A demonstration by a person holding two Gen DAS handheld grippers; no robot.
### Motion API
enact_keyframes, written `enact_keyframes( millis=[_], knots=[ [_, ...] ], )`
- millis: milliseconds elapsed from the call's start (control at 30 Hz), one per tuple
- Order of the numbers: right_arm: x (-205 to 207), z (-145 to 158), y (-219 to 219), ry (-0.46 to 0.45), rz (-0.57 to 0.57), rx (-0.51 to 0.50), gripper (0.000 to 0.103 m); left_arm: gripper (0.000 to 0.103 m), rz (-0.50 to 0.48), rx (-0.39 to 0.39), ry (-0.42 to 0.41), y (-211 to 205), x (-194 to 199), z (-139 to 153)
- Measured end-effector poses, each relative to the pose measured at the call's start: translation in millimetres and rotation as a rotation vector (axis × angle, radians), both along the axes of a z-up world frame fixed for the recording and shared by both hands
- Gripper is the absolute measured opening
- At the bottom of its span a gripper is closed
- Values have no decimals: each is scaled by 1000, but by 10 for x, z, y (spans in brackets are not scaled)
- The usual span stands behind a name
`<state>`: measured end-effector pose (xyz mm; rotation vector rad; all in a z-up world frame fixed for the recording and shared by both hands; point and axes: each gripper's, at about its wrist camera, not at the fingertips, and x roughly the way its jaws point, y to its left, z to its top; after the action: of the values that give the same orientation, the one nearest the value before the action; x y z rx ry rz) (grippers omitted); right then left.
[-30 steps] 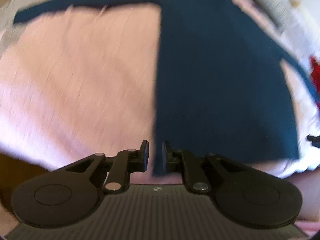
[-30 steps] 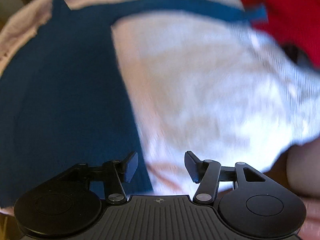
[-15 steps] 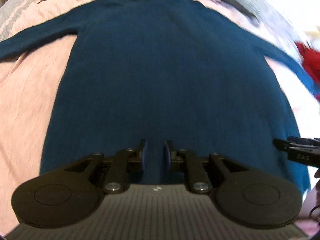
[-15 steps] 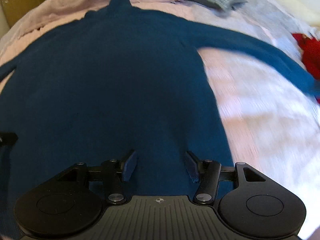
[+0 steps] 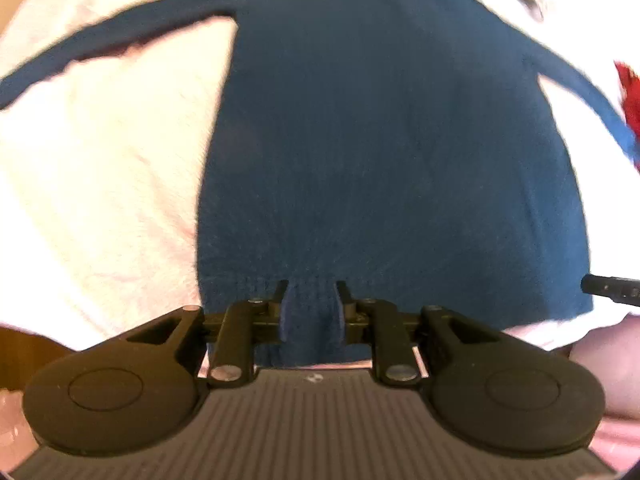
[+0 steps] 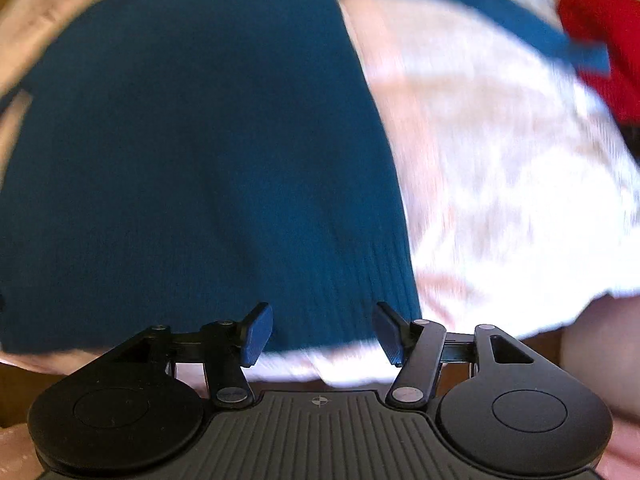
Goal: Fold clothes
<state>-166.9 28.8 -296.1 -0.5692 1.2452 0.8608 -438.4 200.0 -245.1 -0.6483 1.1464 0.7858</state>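
Teal knit: a sweater [image 5: 384,152], spread face-flat over a pale pink bedcover [image 5: 100,200]. Filled the centre of the left wrist view, with one sleeve [image 5: 100,52] running to the upper left and the ribbed hem [image 5: 240,284] along the bottom. Took up the left half of the right wrist view, with a red garment [image 6: 600,32] at the upper right, just past the other cuff.

Found the left gripper [image 5: 311,300] over the hem, jaws opening, wider than half a second earlier, when nearly together. Saw hem fabric between the fingers, slightly puckered, with no clear pinch. Found the right gripper [image 6: 322,332] parted wide over the hem's other corner, holding nothing, much as before.

Compared with half a second back: both views slid toward the hem edge, with more bedcover showing beside the body. Judged the laying-out as finished and the hem let go. No fold made yet; sleeves probably the next thing to bring in.
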Motion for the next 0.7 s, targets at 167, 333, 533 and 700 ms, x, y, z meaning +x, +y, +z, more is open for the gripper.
enact_keyframes(
  millis=[167, 333, 533, 700],
  knots=[
    [31, 738, -263, 6, 53, 150, 59, 26, 84, 88, -28, -478, 186, 583],
    [-56, 1311, -740, -18, 125, 250, 59, 33, 106, 154, -106, -1036, 209, 1190],
    [-322, 1548, -1140, -12, 171, 232, 60, 40, 168, 212, -116, -1520, 59, 1605],
    [-448, 1666, -1426, -9, 204, 226, 60, 40, 182, 216, -85, -1847, -52, 1708]
  ],
)
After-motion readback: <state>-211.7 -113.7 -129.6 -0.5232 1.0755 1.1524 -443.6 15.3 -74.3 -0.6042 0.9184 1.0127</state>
